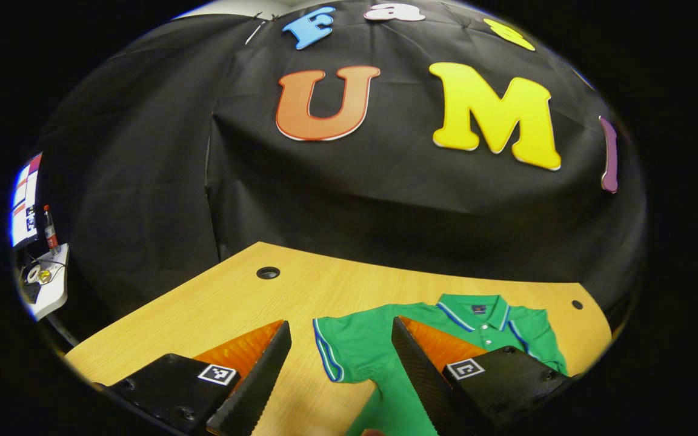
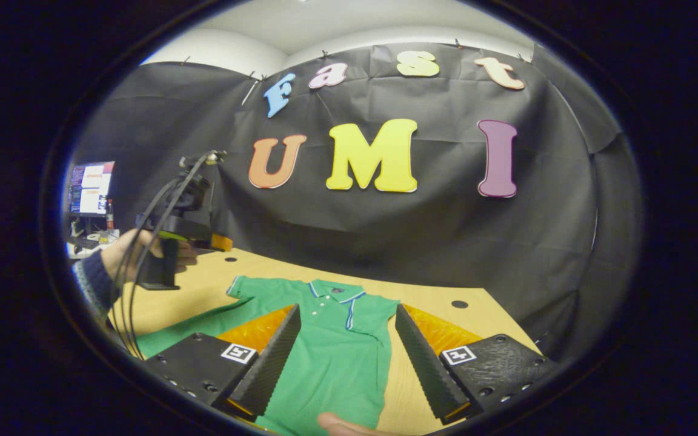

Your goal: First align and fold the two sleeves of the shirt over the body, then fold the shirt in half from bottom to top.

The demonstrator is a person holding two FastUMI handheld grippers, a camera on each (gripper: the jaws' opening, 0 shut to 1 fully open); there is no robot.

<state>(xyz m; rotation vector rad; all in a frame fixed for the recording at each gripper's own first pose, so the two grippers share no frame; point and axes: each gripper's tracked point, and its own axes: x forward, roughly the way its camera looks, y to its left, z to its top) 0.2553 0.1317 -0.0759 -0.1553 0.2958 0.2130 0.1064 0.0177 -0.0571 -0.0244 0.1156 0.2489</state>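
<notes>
A green polo shirt (image 1: pixel 379 351) with a blue-and-white trimmed collar (image 1: pixel 476 312) lies flat, front up, on the wooden table (image 1: pixel 216 309). One sleeve (image 1: pixel 332 348) is spread out to the side. In the right gripper view the shirt (image 2: pixel 331 351) runs from the collar toward me, and the other sleeve (image 2: pixel 370 318) seems to lie folded over the body. My left gripper (image 1: pixel 342 325) hovers open above the spread sleeve. It also appears held in a hand as the left gripper (image 2: pixel 206 241), above the table's left side. My right gripper (image 2: pixel 348 310) stands open over the chest, holding nothing.
The table has round cable holes (image 1: pixel 268 272) (image 2: pixel 459 304) near its far edge, which meets the black cloth wall. A side desk with a screen (image 1: pixel 25 200) and a bottle (image 1: pixel 50 229) stands off to the left. A fingertip (image 2: pixel 337 424) shows at the bottom edge.
</notes>
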